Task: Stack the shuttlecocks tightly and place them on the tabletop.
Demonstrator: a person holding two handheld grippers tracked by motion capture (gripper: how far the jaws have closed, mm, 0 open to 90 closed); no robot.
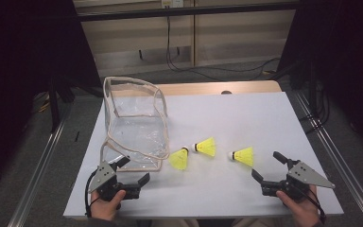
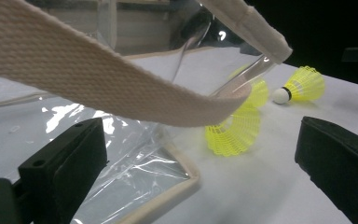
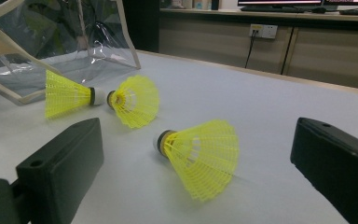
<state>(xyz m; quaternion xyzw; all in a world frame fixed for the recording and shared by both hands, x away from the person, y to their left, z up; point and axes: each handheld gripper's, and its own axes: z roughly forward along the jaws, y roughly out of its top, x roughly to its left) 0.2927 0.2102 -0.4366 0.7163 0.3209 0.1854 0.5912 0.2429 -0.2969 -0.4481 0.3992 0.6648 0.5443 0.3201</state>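
Note:
A clear plastic bag (image 1: 134,123) with beige trim stands open at the table's left; its strap (image 2: 98,79) arches across the left gripper view. Three yellow shuttlecocks lie in a row to its right: one (image 1: 179,158) beside the bag's corner, one (image 1: 205,147) in the middle, one (image 1: 242,155) farthest right. My left gripper (image 1: 133,170) is open at the bag's near corner, its jaws wide apart (image 2: 200,140). My right gripper (image 1: 268,166) is open just short of the rightmost shuttlecock (image 3: 203,156), which lies between its jaws' line of sight, untouched.
The white table sheet (image 1: 246,118) has free room at the back and right. A wooden edge (image 1: 217,88) runs along the far side. Metal rails (image 1: 333,156) flank the table, and cables (image 1: 217,71) lie on the floor behind.

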